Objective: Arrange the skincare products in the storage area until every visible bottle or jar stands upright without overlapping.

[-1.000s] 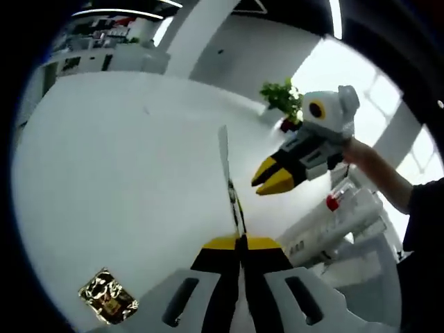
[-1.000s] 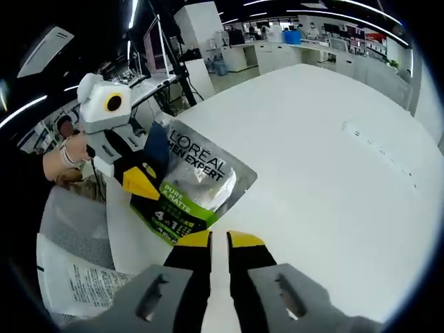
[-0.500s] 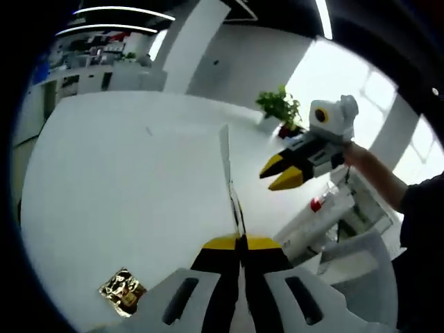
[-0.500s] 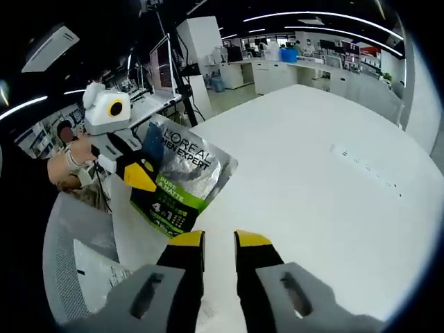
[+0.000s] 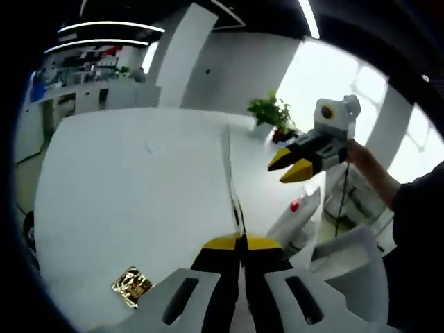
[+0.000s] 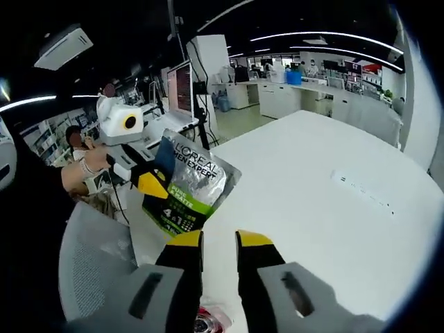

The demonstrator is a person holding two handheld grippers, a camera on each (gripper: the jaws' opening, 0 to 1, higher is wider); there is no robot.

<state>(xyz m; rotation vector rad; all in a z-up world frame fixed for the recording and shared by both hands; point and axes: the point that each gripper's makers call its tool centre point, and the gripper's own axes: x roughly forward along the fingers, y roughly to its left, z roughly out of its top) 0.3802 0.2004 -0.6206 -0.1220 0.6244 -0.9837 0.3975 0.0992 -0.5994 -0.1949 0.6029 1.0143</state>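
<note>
A: Left gripper view first. What is the left gripper (image 5: 240,244) doing?

B: Its yellow-tipped jaws are clamped on a sachet (image 5: 227,177), seen edge-on as a thin sliver rising from between them, lifted above the white table (image 5: 132,180). A small gold packet (image 5: 132,285) lies on the table near the bottom left.

A: And to the right?

B: The right gripper (image 5: 292,165) is in the air with its yellow jaws slightly parted and nothing between them, and a hand (image 5: 357,151) behind it. Below it, at the table edge, lies a white tube with a red cap (image 5: 295,215). A potted plant (image 5: 272,112) stands at the far edge.

A: Right gripper view?

B: The right gripper (image 6: 218,241) has a clear gap between its jaws and holds nothing. Beyond them the left gripper (image 6: 148,182) grips the silver and green sachet (image 6: 187,184) by its left edge, held upright over the table's (image 6: 326,208) near edge. A grey chair back (image 6: 94,253) sits lower left.
</note>
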